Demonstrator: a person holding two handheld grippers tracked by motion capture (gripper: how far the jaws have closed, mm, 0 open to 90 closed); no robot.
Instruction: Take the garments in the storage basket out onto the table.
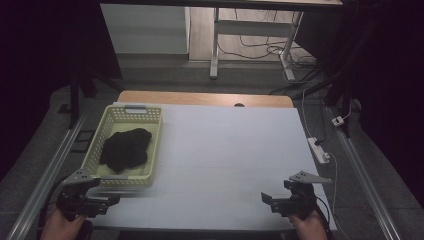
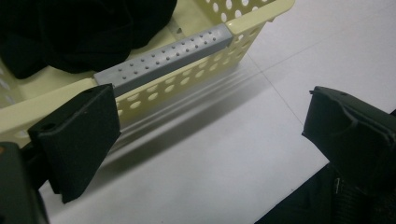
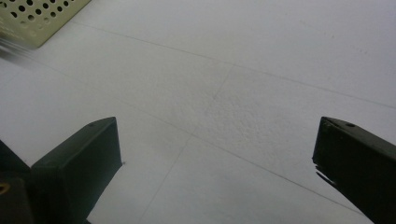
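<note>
Both grippers, left (image 1: 112, 200) and right (image 1: 266, 197), wide apart, holding nothing; black cloth (image 1: 125, 147) in basket (image 1: 157, 142) looks soft, floppy, light, best pinched at a top fold

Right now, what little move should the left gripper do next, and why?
Probably ease the left gripper forward over the basket's near rim toward the black cloth. Its jaws stand open and empty just outside the grey handle, and the cloth lies inside, untouched. The right gripper is farther off.
</note>
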